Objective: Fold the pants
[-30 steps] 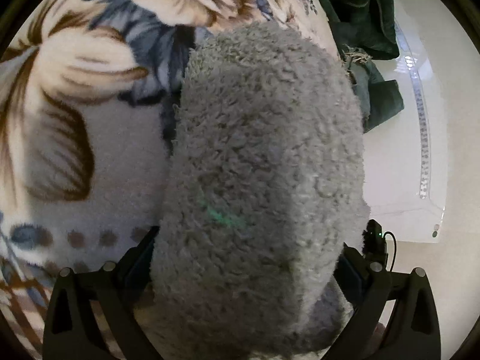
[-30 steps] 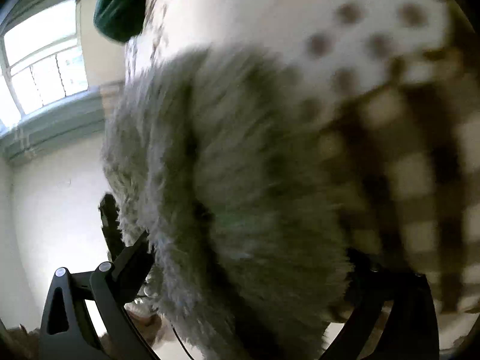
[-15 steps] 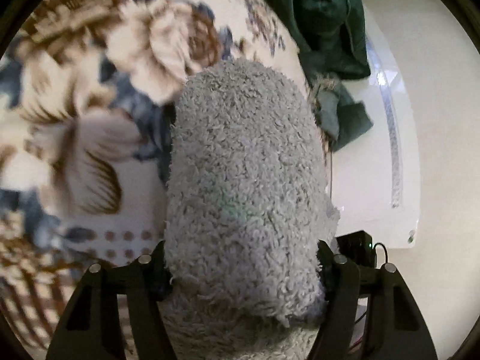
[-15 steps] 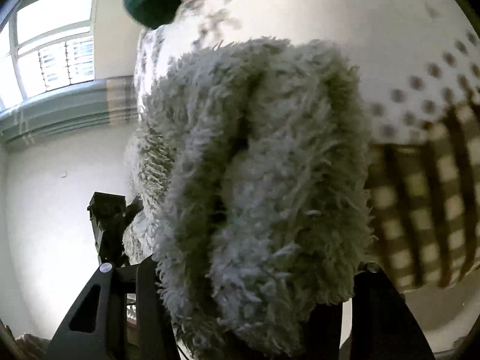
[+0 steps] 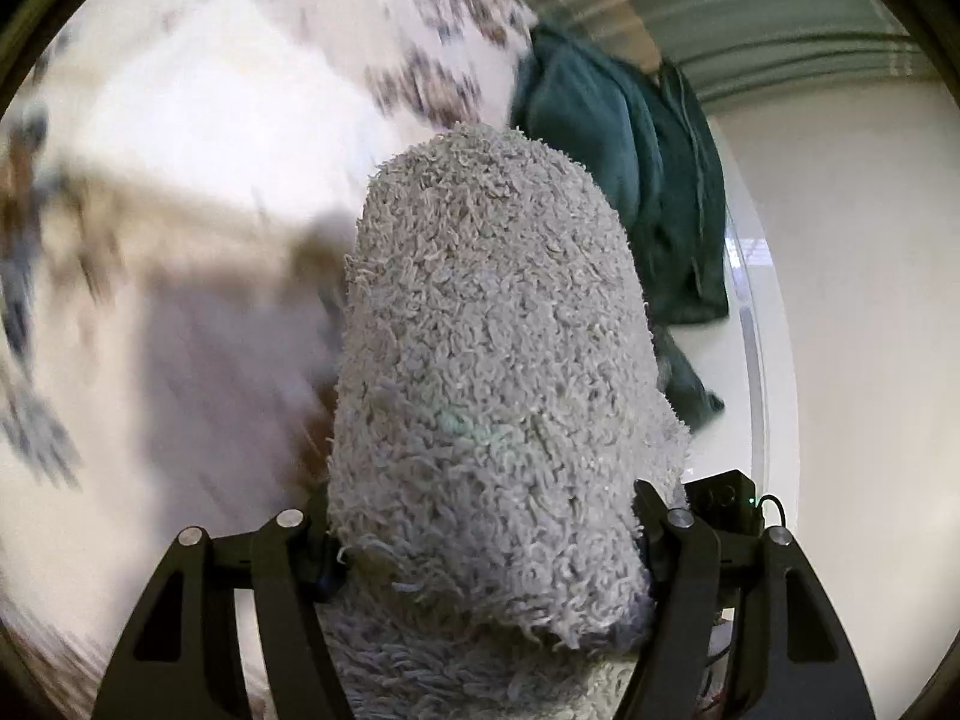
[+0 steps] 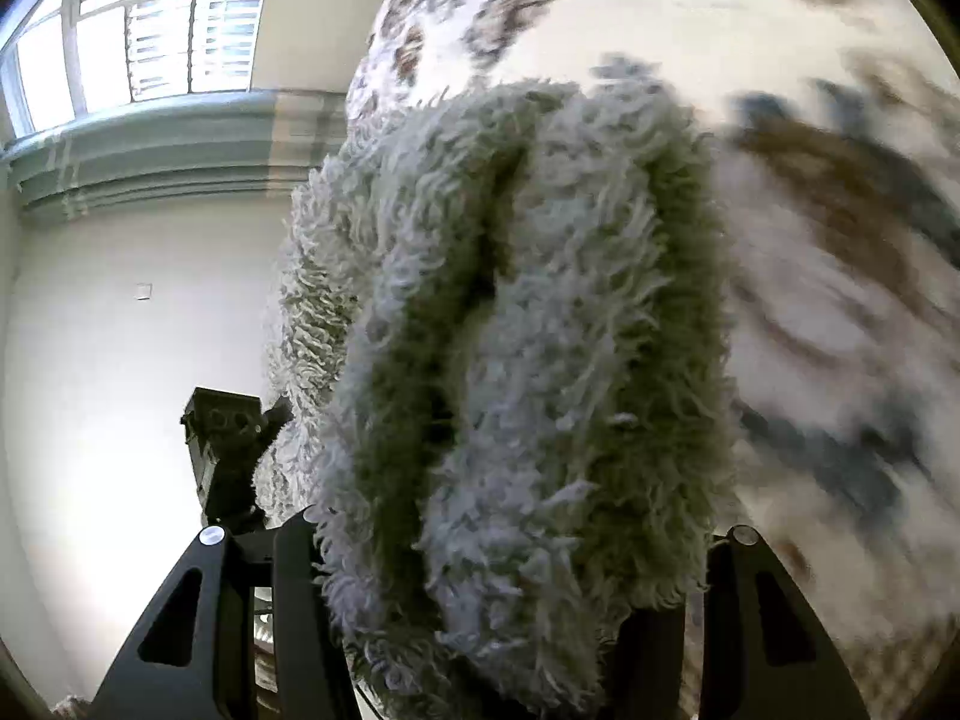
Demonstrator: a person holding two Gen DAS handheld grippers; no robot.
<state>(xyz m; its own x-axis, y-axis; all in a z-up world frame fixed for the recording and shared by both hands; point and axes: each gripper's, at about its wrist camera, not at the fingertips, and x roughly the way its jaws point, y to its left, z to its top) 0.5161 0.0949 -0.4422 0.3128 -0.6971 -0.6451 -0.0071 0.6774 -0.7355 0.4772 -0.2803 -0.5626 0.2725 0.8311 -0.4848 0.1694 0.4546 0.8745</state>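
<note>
A: Where are the pants?

B: The fluffy grey pants (image 5: 498,372) are bunched up between the fingers of both tools. In the left wrist view a thick rounded wad of the pile fills the middle, rising from the near edge toward the far side. In the right wrist view the pants (image 6: 528,348) show as layered folds with dark creases running near to far.

A: And the grippers?

B: The left gripper (image 5: 480,546) is pinching that wad; both black fingers press against its sides. The right gripper (image 6: 510,570) is likewise clamped on the folded fleece, which swells out past its fingers on both sides.

A: Is the cloth lying flat anywhere?

B: I cannot tell. The bundle blocks most of each view, and whatever lies under it is blurred.

A: What is around it?

B: Behind and to the left is a floral blanket (image 5: 240,120) in cream, brown and grey-blue, smeared by motion. To the far right of the bundle lies a dark green garment (image 5: 636,180), crumpled at the blanket's edge. In the right wrist view the blanket (image 6: 840,240) fills the right side, a window (image 6: 150,42) sits at the far left above a white wall (image 6: 108,360), and the other black tool (image 6: 225,456) shows at the left of the fleece.
</note>
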